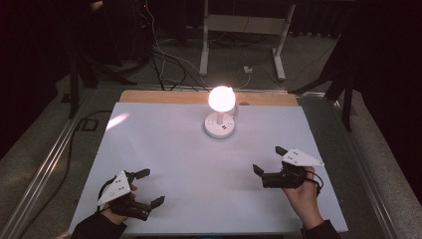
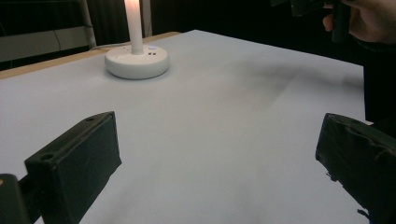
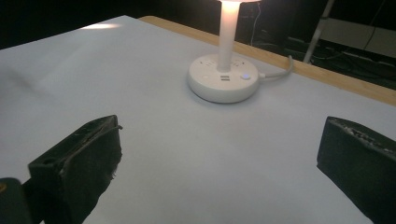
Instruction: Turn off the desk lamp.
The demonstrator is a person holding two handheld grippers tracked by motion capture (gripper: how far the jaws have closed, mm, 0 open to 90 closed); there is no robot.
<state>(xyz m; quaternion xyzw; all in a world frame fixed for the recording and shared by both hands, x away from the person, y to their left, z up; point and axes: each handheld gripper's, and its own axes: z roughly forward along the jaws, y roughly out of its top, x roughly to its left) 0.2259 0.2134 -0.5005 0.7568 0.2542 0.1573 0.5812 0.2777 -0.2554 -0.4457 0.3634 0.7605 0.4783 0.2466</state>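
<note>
Left tool (image 1: 150, 187): held low over the near left part of the counter (image 1: 164, 149), jaws spread wide with nothing between them; a grey three-cornered plate sits on top, and the person's left hand (image 1: 113, 215) grips it from behind. In the left gripper view (image 2: 215, 154) both black jaws stand far apart above bare white surface.

Right tool (image 1: 269, 160): held over the near right part of the counter, jaws likewise spread and empty, pointing toward the middle of the surface; the right hand (image 1: 301, 195) holds it from below. In the right gripper view (image 3: 219, 154) the two jaws frame bare white surface, with frayed padding visible on their inner faces.

Lamp (image 1: 220, 112): stands upright at the far middle of the counter, well apart from both tools. Its round white base carries sockets and a small lit button, a slim white stem rises from the centre, and a glowing globe tops it. A pale cord (image 3: 279, 71) runs from the base toward the far wooden edge (image 1: 164, 96).

Beyond the counter: dark floor with loose cables and a white metal frame (image 1: 244, 30).
</note>
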